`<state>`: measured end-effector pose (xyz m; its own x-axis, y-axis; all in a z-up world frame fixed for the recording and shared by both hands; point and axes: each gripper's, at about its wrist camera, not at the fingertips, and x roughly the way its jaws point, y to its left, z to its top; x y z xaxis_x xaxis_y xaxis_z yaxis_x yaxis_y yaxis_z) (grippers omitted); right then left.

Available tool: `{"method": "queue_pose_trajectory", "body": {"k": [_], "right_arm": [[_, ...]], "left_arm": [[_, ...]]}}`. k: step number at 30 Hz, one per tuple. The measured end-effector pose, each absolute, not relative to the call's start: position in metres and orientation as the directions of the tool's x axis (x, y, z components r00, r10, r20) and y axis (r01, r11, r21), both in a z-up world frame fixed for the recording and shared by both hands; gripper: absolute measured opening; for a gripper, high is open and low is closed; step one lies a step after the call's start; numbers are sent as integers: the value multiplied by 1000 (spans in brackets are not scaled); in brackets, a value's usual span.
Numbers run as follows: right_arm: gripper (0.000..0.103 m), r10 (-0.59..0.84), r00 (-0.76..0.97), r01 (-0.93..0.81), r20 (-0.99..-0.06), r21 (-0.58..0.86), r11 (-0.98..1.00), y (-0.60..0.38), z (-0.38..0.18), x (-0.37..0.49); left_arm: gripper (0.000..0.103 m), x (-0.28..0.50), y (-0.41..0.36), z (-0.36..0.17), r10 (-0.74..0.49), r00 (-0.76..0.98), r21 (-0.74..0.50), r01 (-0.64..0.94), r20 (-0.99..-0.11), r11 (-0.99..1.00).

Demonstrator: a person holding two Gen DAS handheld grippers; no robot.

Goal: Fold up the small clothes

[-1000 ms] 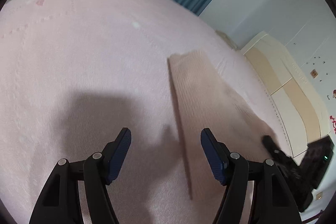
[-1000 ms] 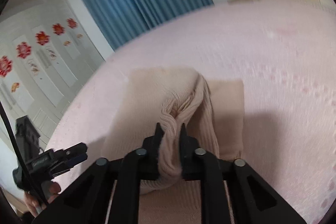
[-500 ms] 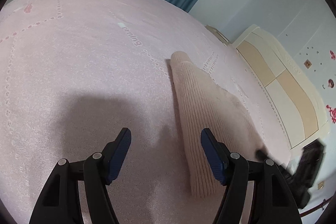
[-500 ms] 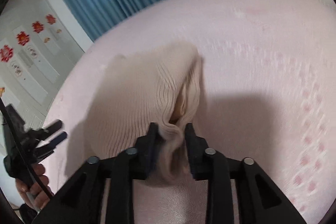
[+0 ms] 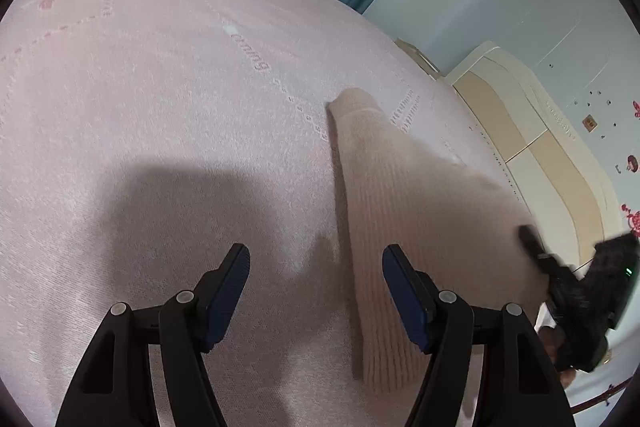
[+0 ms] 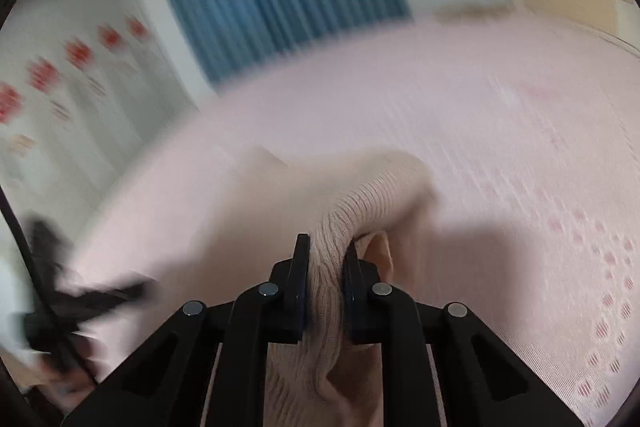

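The right gripper [image 6: 325, 281] is pinched on a bunched edge of the ribbed beige knit garment [image 6: 360, 203], with fabric pressed between both pads. The lifted fold arches forward from the jaws, and the rest of the garment trails left across the pink bedspread [image 6: 500, 147].

The left gripper [image 5: 316, 291] is spread wide and holds nothing. It hangs above the bedspread [image 5: 160, 87]. The garment [image 5: 384, 195] lies just right of the left gripper's right finger [image 5: 404, 291]. Its long axis runs away from the camera, from a ribbed hem near the finger to a rounded far end.

The right gripper is therefore the nearer tool. Judged from this layout, any left-hand grasp requires a rightward shift.

The left wrist view shows the garment's flat length and the right gripper [image 5: 532, 243] at its far side. The right wrist view, heavily blurred, shows only the pinch itself.
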<state>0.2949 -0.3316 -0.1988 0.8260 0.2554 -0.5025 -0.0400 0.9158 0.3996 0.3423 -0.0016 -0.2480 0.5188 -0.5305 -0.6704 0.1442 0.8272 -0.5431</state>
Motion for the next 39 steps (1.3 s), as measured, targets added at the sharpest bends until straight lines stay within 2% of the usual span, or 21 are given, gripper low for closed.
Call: {"method": "queue_pose_trajectory", "body": {"k": [1,4,5,6,8,10,11,16,17,22,25,27,28,29,31,36,39], "right_arm": [[14,237,827,-15,-510,401,916,-337,-200,292],[17,169,665,140,-728,343,929,-345,-244,315],[20,170,612,172,-772,339,925,-348,-258,321],[21,150,642,191,-752,347,918,-353,-255,317],[51,133,675,177,-726,335,925,-356,-239,311],[66,149,694,154,-705,347,925,-359,-230,304],[69,175,688,151,-704,375,915,-361,-231,302],[70,414,547,200,-728,594,779,-366,-280,312],[74,422,558,202,-714,610,766,-368,-285,314],[84,422,569,179,-706,607,774,-364,-293,340],[84,404,546,153,-734,561,813,-352,-292,353],[71,450,534,127,-716,594,794,-350,-295,356],[57,488,528,128,-695,633,764,-351,-297,358],[48,515,533,133,-671,668,732,-356,-299,358],[40,537,543,126,-646,695,708,-359,-297,358],[36,546,613,91,-571,738,669,-358,-257,339],[36,490,653,61,-577,686,725,-346,-218,327]], "left_arm": [[67,342,-3,-248,-536,516,-546,148,-668,824],[67,340,-8,-245,-520,525,-519,165,-674,839],[67,338,-10,-243,-511,531,-503,173,-676,847],[67,337,-12,-242,-506,534,-494,179,-677,851],[67,334,-12,-238,-500,543,-482,188,-675,856],[67,332,-12,-236,-493,551,-473,191,-674,860],[67,333,-10,-235,-493,551,-474,190,-674,860],[67,334,-2,-237,-512,543,-512,167,-666,842],[67,334,0,-237,-517,542,-520,164,-662,838],[67,337,6,-238,-529,538,-546,146,-656,825],[67,336,8,-238,-530,538,-555,133,-655,821],[67,336,11,-237,-531,541,-561,126,-652,818],[67,335,11,-236,-530,546,-563,124,-649,817],[67,334,12,-235,-530,550,-565,123,-645,816],[67,332,15,-231,-527,560,-566,121,-639,815],[67,325,28,-218,-521,600,-575,121,-607,810],[67,323,38,-216,-517,610,-579,114,-601,807]]}}
